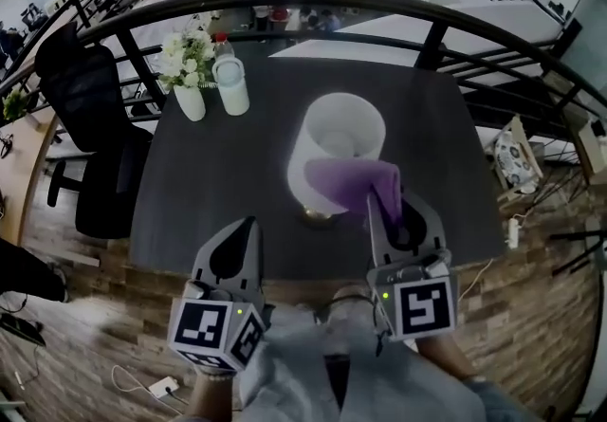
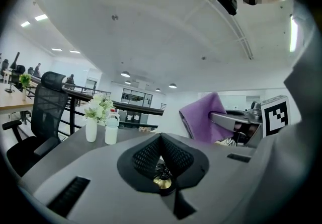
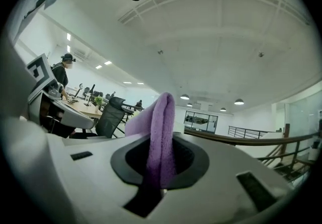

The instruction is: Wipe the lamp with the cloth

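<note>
A lamp with a white drum shade [image 1: 337, 140] and a gold base [image 1: 321, 214] stands in the middle of the dark table [image 1: 237, 174]. A purple cloth [image 1: 363, 181] lies against the shade's near right side. My right gripper [image 1: 387, 200] is shut on the cloth, which sticks up between its jaws in the right gripper view [image 3: 161, 137]. My left gripper [image 1: 247, 226] is low at the table's near edge, left of the lamp, shut with nothing in it. The left gripper view shows the cloth [image 2: 201, 117] to the right and a bit of the gold base [image 2: 162, 182] past its jaws.
A white vase of flowers [image 1: 188, 79] and a white bottle [image 1: 231, 83] stand at the table's far left corner. A black office chair [image 1: 90, 126] is left of the table. A black railing [image 1: 446, 27] curves behind it. Cables and a power strip [image 1: 156, 387] lie on the wood floor.
</note>
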A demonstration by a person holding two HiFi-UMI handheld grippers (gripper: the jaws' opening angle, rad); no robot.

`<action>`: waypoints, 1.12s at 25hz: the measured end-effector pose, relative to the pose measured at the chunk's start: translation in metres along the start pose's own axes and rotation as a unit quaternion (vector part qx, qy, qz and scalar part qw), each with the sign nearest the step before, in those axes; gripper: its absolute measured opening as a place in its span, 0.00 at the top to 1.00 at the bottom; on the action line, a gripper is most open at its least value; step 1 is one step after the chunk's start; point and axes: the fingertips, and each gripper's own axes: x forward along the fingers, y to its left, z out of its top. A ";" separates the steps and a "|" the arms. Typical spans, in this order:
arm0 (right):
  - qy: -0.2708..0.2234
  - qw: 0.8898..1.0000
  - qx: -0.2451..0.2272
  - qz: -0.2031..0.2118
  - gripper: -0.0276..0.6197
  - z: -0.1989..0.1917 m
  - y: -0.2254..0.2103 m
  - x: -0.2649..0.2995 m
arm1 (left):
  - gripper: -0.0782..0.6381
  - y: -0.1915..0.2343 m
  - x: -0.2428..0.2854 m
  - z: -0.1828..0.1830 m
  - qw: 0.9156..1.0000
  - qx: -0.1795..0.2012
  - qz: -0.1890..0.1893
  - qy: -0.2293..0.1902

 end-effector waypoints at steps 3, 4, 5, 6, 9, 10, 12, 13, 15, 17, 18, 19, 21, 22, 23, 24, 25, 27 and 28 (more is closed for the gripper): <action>0.000 1.000 0.006 -0.008 0.88 -0.004 -0.021 -0.005 | 0.87 -0.009 0.014 0.006 1.000 0.001 -0.009 -0.018; 0.002 1.000 0.008 -0.010 0.88 -0.006 -0.028 -0.005 | 0.87 -0.012 0.018 0.006 1.000 0.000 -0.007 -0.015; 0.007 1.000 0.009 -0.011 0.88 -0.010 -0.036 -0.006 | 0.87 -0.013 0.021 0.006 1.000 -0.002 -0.004 -0.009; 0.013 1.000 0.010 -0.013 0.88 -0.013 -0.043 -0.005 | 0.87 -0.014 0.023 0.005 1.000 -0.003 0.000 -0.004; 0.022 0.999 0.018 -0.016 0.88 -0.020 -0.064 0.000 | 0.87 -0.015 0.030 0.006 1.000 -0.012 0.014 0.000; 0.021 0.999 0.020 -0.014 0.88 -0.021 -0.070 0.004 | 0.87 -0.015 0.032 0.007 1.000 -0.015 0.020 0.000; 0.022 0.999 0.023 -0.005 0.88 -0.024 -0.082 0.012 | 0.87 -0.015 0.035 0.008 0.999 -0.019 0.036 -0.001; 0.023 0.999 0.023 0.001 0.88 -0.026 -0.088 0.017 | 0.87 -0.015 0.037 0.008 0.999 -0.022 0.044 -0.004; 0.024 0.999 0.019 0.014 0.88 -0.029 -0.096 0.028 | 0.87 -0.014 0.038 0.008 0.998 -0.026 0.059 -0.011; 0.023 0.999 0.015 0.028 0.88 -0.030 -0.102 0.041 | 0.87 -0.014 0.037 0.006 0.997 -0.032 0.076 -0.003; 0.021 0.999 0.013 0.036 0.88 -0.031 -0.105 0.048 | 0.87 -0.014 0.036 0.005 0.996 -0.036 0.086 0.000; 0.019 0.999 0.012 0.044 0.88 -0.030 -0.107 0.055 | 0.87 -0.014 0.036 0.005 0.995 -0.040 0.095 0.000; 0.014 0.998 0.004 0.059 0.88 -0.027 -0.113 0.069 | 0.87 -0.012 0.034 0.008 0.992 -0.041 0.115 -0.013; 0.010 0.998 -0.001 0.066 0.88 -0.025 -0.115 0.075 | 0.87 -0.012 0.033 0.010 0.991 -0.040 0.125 -0.024; 0.006 0.997 -0.006 0.073 0.88 -0.024 -0.117 0.082 | 0.87 -0.011 0.032 0.011 0.990 -0.039 0.135 -0.033; 0.002 0.997 -0.012 0.081 0.88 -0.022 -0.119 0.089 | 0.87 -0.011 0.031 0.011 0.988 -0.040 0.144 -0.036; -0.003 0.996 -0.017 0.088 0.88 -0.021 -0.121 0.095 | 0.87 -0.011 0.030 0.010 0.987 -0.041 0.152 -0.037; -0.012 0.994 -0.027 0.104 0.88 -0.018 -0.121 0.109 | 0.87 -0.013 0.028 0.008 0.984 -0.043 0.168 -0.035; -0.017 0.993 -0.032 0.114 0.88 -0.016 -0.120 0.114 | 0.87 -0.014 0.027 0.007 0.983 -0.043 0.175 -0.035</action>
